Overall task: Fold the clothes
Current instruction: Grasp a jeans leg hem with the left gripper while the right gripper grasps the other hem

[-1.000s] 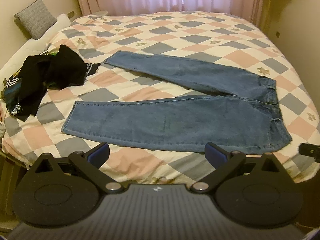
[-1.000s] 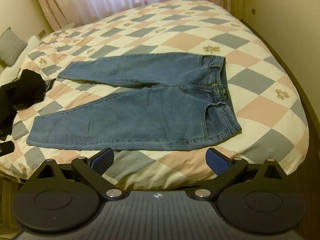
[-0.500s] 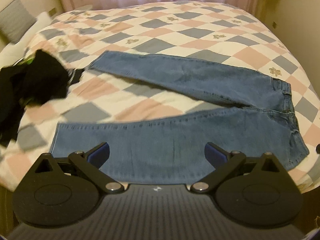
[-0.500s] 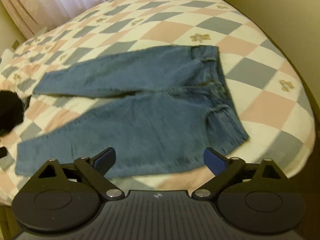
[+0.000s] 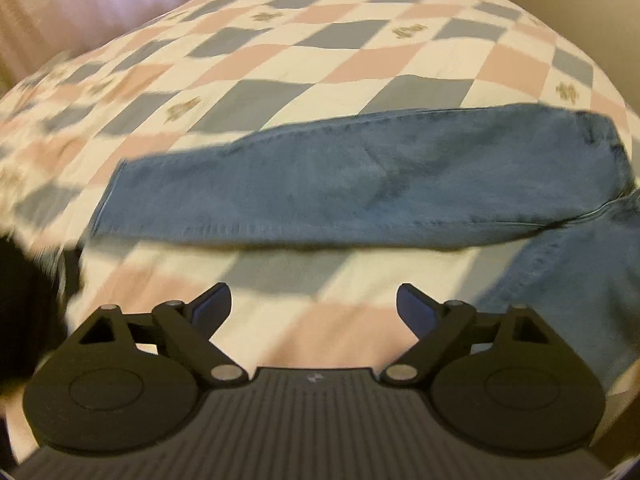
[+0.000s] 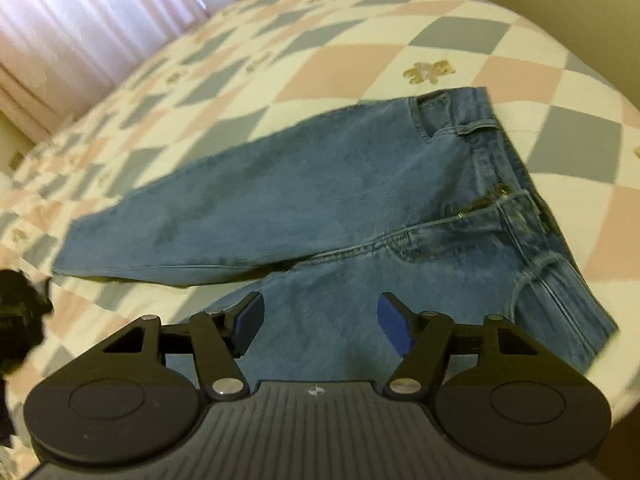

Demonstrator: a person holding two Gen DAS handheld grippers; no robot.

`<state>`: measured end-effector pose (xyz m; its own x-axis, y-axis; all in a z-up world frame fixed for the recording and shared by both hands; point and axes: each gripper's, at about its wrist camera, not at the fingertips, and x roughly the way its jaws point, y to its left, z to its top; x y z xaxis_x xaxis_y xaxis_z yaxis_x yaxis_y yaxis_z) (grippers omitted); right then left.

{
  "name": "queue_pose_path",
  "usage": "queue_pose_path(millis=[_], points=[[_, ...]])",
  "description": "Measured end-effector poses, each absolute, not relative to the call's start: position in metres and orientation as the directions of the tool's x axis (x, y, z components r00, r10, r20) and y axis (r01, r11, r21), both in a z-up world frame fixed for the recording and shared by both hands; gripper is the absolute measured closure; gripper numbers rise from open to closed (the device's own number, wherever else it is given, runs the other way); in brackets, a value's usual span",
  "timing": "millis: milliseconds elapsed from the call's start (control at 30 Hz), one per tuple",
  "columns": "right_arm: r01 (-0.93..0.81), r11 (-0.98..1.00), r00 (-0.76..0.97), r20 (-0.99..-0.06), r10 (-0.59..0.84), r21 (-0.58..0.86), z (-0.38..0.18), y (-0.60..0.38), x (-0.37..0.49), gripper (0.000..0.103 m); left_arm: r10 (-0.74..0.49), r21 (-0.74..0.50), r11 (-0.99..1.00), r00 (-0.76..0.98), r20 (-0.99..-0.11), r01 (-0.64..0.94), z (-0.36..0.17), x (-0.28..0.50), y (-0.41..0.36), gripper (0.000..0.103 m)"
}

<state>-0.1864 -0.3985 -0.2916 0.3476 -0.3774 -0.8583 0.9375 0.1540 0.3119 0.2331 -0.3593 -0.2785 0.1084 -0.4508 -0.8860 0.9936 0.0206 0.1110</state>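
Blue jeans [image 5: 360, 184] lie flat on the checked quilt, legs spread apart toward the left, waistband [image 6: 516, 184] at the right. My left gripper [image 5: 314, 306] is open and empty over the bare quilt between the two legs, the far leg just ahead of it. My right gripper [image 6: 320, 322] is open and empty, low over the near leg's thigh [image 6: 320, 292], close to the crotch. The near leg's lower end is out of both views.
The bed's quilt [image 5: 280, 60] of pink, grey and cream checks stretches beyond the jeans. A heap of black clothes [image 5: 24, 304] lies at the left, its edge also in the right wrist view as dark cloth [image 6: 20, 308]. Pink curtains [image 6: 92, 28] hang behind.
Both grippers have moved forward and down over the bed, so the jeans fill more of each view. The right gripper's fingers stand somewhat closer together. The jeans have not moved.
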Motion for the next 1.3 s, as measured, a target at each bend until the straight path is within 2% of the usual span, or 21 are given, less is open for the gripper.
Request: queue_pose_path(millis=[100,433,467,533,567,633,700,800,967,1033,1133,1200,1267,1300], points=[[0.93,0.222,0.359,-0.857,-0.368,0.294,-0.309,-0.432,-0.179,0.038,-0.47,0.1,-0.068,0.057,-0.881,0.993,-0.303,0.249,-0.403,0.023],[0.826,0.535,0.398,-0.854,-0.334,0.176,-0.35,-0.541,-0.135,0.038,-0.544,0.17,-0.324,-0.037,-0.838,0.931,-0.357,0.279,-0.5,0.028],[0.805,0.571,0.404,-0.853,-0.331,0.16,-0.353,-0.552,-0.13,0.04,-0.55,0.18,-0.336,-0.037,-0.834,0.925,-0.362,0.282,-0.507,0.03],[0.766,0.628,0.417,-0.849,-0.326,0.135,-0.359,-0.573,-0.116,0.05,-0.556,0.192,-0.35,-0.038,-0.83,0.917,-0.37,0.291,-0.52,0.045],[0.748,0.652,0.422,-0.848,-0.32,0.126,-0.363,-0.582,-0.111,0.056,-0.557,0.196,-0.349,-0.035,-0.83,0.916,-0.373,0.295,-0.527,0.048],[0.716,0.69,0.427,-0.849,-0.312,0.107,-0.368,-0.597,-0.102,0.058,-0.556,0.2,-0.354,-0.034,-0.831,0.914,-0.379,0.303,-0.539,0.058],[0.685,0.722,0.436,-0.847,-0.305,0.093,-0.373,-0.608,-0.095,0.058,-0.546,0.204,-0.367,-0.033,-0.837,0.908,-0.385,0.308,-0.549,0.06],[0.661,0.745,0.437,-0.855,-0.28,0.094,-0.38,-0.622,-0.091,0.057,-0.528,0.201,-0.408,-0.051,-0.848,0.891,-0.392,0.313,-0.56,0.054],[0.633,0.771,0.417,-0.867,-0.273,0.062,-0.385,-0.636,-0.091,0.056,-0.467,0.216,-0.498,-0.05,-0.883,0.84,-0.411,0.321,-0.579,0.053],[0.622,0.781,0.417,-0.868,-0.27,0.056,-0.385,-0.643,-0.091,0.053,-0.433,0.215,-0.543,-0.051,-0.9,0.812,-0.42,0.322,-0.587,0.05],[0.6,0.799,0.404,-0.879,-0.254,0.046,-0.39,-0.655,-0.09,0.047,-0.384,0.2,-0.6,-0.06,-0.921,0.775,-0.431,0.323,-0.598,0.042],[0.581,0.813,0.392,-0.889,-0.237,0.04,-0.395,-0.662,-0.088,0.036,-0.352,0.188,-0.635,-0.064,-0.934,0.75,-0.437,0.323,-0.604,0.039],[0.562,0.825,0.387,-0.899,-0.204,0.055,-0.401,-0.668,-0.088,0.03,-0.324,0.176,-0.657,-0.064,-0.944,0.733,-0.443,0.322,-0.608,0.039],[0.554,0.83,0.379,-0.907,-0.182,0.065,-0.406,-0.671,-0.086,0.03,-0.312,0.17,-0.67,-0.066,-0.948,0.723,-0.445,0.321,-0.609,0.042]])
